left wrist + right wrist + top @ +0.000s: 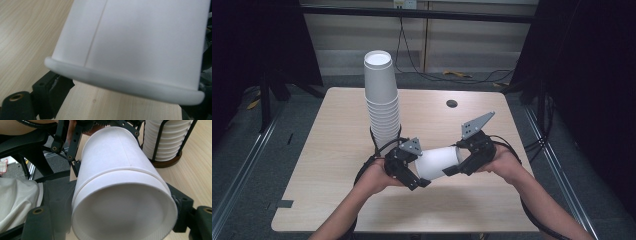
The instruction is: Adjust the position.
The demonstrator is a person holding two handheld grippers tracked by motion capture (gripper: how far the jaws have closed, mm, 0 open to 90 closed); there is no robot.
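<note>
Two grippers share one white paper cup (pixel 439 162), held sideways above the wooden tabletop (pixel 327 150): right gripper (pixel 452 169) fingers pinch its base, left gripper (pixel 422 182) fingers close on its rim. Separating nested cups looks underway; the tall white cup stack (pixel 382 100) remains.

One loose paper cup (pixel 438 162), one cup stack (pixel 382 100), two grippers.

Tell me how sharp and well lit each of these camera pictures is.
High view: table evenly lit, surroundings dark, picture slightly soft. Left gripper view: paper cup close and soft, its rim blurred, with gentle shading. Right gripper view: cup base soft and shadowed; cup stack behind is sharper.
</note>
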